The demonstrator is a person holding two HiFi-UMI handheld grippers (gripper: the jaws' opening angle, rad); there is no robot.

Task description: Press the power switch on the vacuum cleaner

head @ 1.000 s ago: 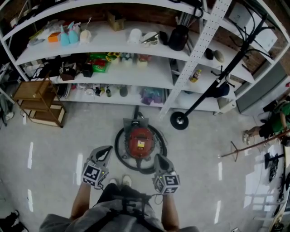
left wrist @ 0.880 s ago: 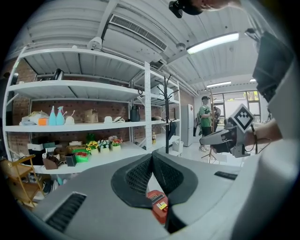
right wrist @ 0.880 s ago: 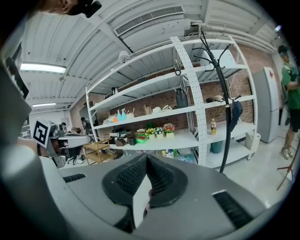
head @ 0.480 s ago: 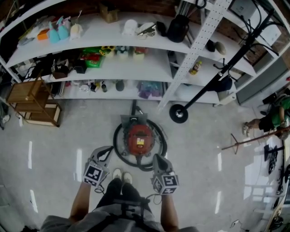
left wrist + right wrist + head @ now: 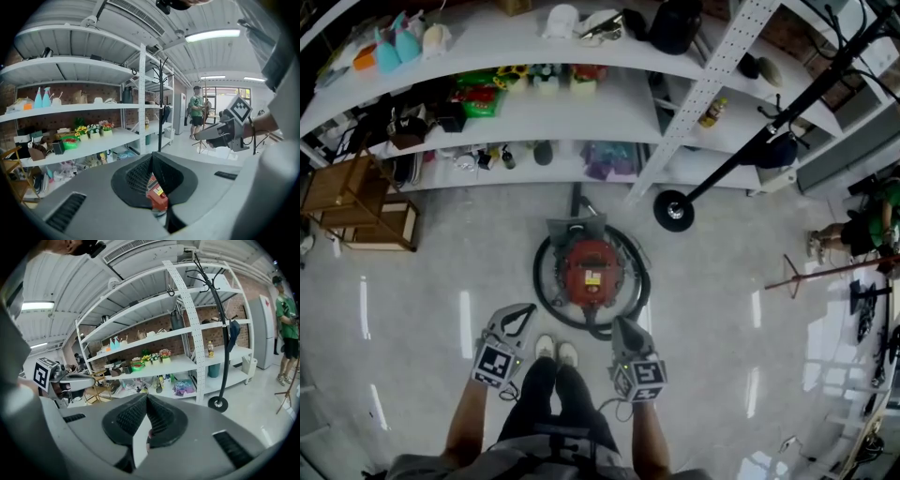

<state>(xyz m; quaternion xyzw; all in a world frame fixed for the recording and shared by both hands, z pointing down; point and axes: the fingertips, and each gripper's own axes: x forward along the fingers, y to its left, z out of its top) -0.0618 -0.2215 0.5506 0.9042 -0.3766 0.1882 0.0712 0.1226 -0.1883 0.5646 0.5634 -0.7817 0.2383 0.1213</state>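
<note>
A pale glossy floor fills the lower part of the head view, and a long white shelving unit crowded with small goods runs across the top. A black coat rack leans across the right end of the shelves, its round base on the floor just in front of them. A low wooden stool stands at the left end of the shelving. The vacuum cleaner, a red canister ringed by its coiled black hose, sits on the floor between the shelves and the wearer's white shoes, straight ahead of both grippers. A person in a green top is at the far right edge, well apart from it. The left gripper hangs to the left of the canister and the right gripper to its right; neither touches it. In the left gripper view the jaws are clenched tip to tip on nothing, with the red body showing through the gap below the tips. In the right gripper view those jaws are likewise pressed together and empty.
</note>
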